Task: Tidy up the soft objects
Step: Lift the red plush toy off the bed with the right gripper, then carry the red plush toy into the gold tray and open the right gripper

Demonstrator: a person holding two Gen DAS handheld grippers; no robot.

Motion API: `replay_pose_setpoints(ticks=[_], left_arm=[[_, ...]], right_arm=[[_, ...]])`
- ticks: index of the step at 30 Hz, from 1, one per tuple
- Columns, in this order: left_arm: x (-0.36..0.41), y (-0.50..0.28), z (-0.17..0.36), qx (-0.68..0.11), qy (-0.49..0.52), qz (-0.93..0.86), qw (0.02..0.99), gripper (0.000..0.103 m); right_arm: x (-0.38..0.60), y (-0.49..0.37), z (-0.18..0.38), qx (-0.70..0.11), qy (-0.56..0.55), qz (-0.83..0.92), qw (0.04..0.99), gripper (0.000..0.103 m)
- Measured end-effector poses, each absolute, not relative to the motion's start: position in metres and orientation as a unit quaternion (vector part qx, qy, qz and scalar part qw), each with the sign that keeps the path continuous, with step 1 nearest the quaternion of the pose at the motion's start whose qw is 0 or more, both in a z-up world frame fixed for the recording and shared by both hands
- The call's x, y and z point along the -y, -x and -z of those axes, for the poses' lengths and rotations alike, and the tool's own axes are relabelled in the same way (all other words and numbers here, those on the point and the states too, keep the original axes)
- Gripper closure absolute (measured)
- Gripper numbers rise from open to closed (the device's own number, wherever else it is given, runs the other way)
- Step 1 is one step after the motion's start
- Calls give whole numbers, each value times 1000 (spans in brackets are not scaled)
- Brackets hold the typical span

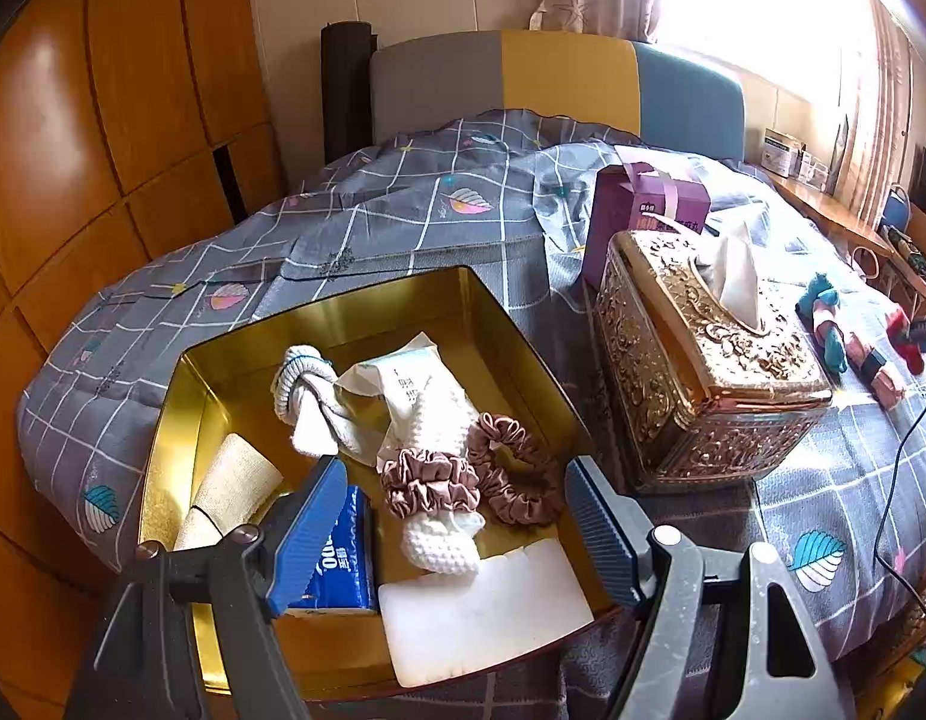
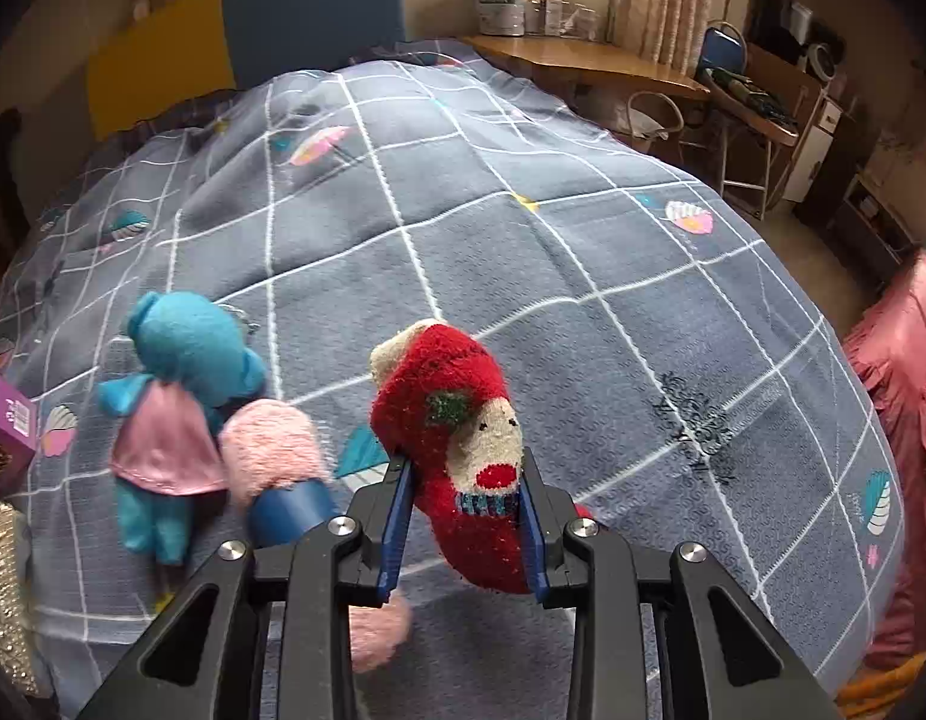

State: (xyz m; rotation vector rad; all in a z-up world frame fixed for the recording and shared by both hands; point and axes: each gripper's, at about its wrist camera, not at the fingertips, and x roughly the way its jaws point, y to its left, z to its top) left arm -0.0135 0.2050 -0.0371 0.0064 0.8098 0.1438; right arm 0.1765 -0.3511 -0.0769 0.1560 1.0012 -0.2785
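My right gripper [image 2: 466, 516] is closed on a red sock [image 2: 457, 420], one blue pad on each side of it. The sock has a cream face with a red nose, and it is pinched just above the bedspread [image 2: 523, 228]. At 9 o'clock from the sock lies a pink sock [image 2: 271, 444] with a blue cuff, touching a blue teddy [image 2: 175, 396] in a pink dress at its far side. All three are at the near edge of the bed.

My left gripper [image 1: 448, 528] is wide apart and holds nothing. It hovers over the near edge of a gold tin [image 1: 367, 300] that sits on the bedspread. Contents of the tin:
- a white sock [image 1: 307, 387] knotted on itself, at 11 o'clock;
- a white tissue pack [image 1: 403, 384], centre;
- two pink scrunchies [image 1: 469, 474] lying on a white knitted piece [image 1: 442, 540];
- a beige roll [image 1: 229, 492], at 8 o'clock;
- a blue tissue pack [image 1: 343, 552], partly behind the left finger;
- a white sponge [image 1: 481, 612], at 6 o'clock.

At 3 o'clock from the tin stands an ornate tissue box [image 1: 703, 360], with a purple box [image 1: 637, 210] behind it.
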Motion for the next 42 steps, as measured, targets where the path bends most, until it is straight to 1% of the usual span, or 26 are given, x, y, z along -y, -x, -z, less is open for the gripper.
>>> replay_pose_setpoints(ticks=[6,10,16,21,26,32,36,40,41,42], left_arm=[[-208,16,40,-392,-1,-67,917,26],[-210,19,40,-390,-1,-67,919,26],[-218,23,39,-385,0,-76,920,26],[-233,28,40,-385,7,-93,918,26],[-272,36,35,-379,37,-143,914,27],[-333,55,31,-365,97,-236,895,27],[-354,64,33,-358,119,-257,890,28],[-356,69,35,-357,127,-253,890,28],[-355,69,36,-358,127,-250,891,28],[-354,68,36,-359,125,-246,892,28]], right_arm=[[295,-193,29,-444,-58,67,892,71],[240,-203,-11,-413,-48,-1,910,71],[118,-197,-60,-367,1,-149,918,71],[11,-154,-71,-349,63,-290,889,71],[-74,-105,-52,-360,114,-397,836,71],[-147,-69,10,-416,153,-461,769,71],[-192,-60,55,-470,149,-479,726,71],[-222,-58,86,-499,118,-487,707,71],[-229,-62,94,-506,115,-468,715,69],[-235,-65,100,-509,118,-446,727,65]])
